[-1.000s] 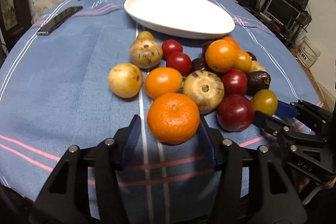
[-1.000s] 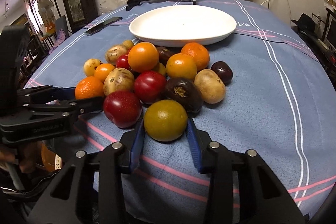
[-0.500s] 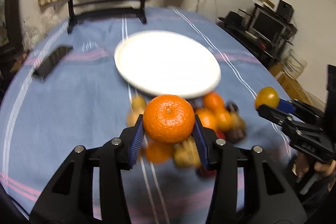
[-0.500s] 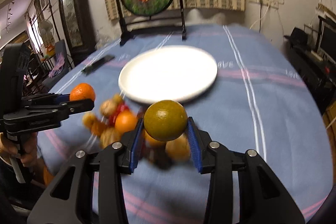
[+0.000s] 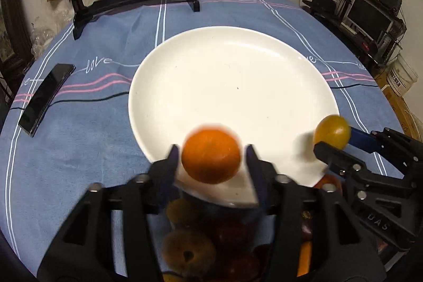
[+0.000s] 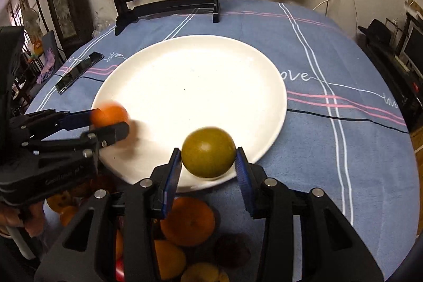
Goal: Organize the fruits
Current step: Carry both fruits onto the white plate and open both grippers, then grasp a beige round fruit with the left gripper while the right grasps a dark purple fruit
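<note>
Dropping fruit: left claw [image 5: 211, 160] just opened, pads off round orange mandarin [image 5: 211, 156], right over near rim of big white plate [image 5: 232, 86]. Right claw [image 6: 208, 163] also just opened; round yellow-green fruit [image 6: 208, 152] loose between pads, above same near rim.

Phone [image 5: 45, 97] left of plate [image 5: 211, 65]

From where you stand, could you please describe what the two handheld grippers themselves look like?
Both are alike: the left gripper and right gripper have matte black angular frames with triangular cut-outs, silver bolt heads at the pivots, and two fingers faced with ribbed blue pads. Embossed lettering runs along each frame's side. No cables or sleeves show.
</note>
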### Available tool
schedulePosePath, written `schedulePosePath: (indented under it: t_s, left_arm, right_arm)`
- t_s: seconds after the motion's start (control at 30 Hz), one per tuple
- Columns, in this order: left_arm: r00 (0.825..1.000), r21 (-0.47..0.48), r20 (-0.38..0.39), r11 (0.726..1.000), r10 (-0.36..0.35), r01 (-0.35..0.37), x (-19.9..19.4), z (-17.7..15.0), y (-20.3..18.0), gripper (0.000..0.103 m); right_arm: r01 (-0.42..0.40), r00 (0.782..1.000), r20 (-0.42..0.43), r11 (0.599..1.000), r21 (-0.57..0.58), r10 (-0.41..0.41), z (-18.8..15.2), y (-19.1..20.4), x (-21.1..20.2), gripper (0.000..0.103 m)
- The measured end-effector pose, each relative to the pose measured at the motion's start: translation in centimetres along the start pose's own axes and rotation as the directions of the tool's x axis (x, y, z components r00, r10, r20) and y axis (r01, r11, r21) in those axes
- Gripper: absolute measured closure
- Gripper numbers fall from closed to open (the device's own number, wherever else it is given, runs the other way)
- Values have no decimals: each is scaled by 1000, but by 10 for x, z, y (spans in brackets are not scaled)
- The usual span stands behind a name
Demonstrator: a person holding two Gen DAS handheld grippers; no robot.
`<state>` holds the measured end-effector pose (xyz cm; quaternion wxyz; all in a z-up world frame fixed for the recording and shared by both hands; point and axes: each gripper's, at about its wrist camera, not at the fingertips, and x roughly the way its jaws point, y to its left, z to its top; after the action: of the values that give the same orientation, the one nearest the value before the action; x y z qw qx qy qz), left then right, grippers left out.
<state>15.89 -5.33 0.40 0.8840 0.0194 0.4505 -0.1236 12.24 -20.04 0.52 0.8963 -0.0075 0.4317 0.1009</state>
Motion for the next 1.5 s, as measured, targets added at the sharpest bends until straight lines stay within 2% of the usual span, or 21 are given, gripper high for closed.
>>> schedulePosePath:
  t_s: [0.07,0.27,0.4,0.7,0.9,1.13,1.3,1.5]
  left_arm:
    - [999,3,38,1000,19,-19,-7,0,-1,25]
    - [993,5,112,999,31,-31,-36,0,5,15]
    - [989,-19,130,997,70,-69,-53,-21,23,11]
    - [994,-63,71,995,78,-74,-70,-81,49,11]
    - [996,-87,53,994,73,-68,-82,-115,55,11]
    - [993,-50,72,995,91,-88,-98,-136,54,11]
    - [981,10,120,988,151,-153,-97,-142,48,11]
    - [986,48,79,987,149,-153,-80,-139,42,12]
  right_arm:
    - [27,998,49,1000,-4,-27,0,0,-8,29]
    - [26,990,139,999,-28,-21,-8,-1,-40,29]
    - [7,987,158,1000,-7,-5,-26,-11,-60,29]
    - [-8,992,129,997,78,-2,-83,-33,-85,29]
    - [-25,994,108,994,109,13,-115,-32,-97,29]
    - [-35,993,116,998,52,29,-135,-16,-109,22]
    - [-40,993,114,999,-9,40,-138,0,-109,22]
    - [-57,993,102,998,-17,59,-138,3,-103,22]
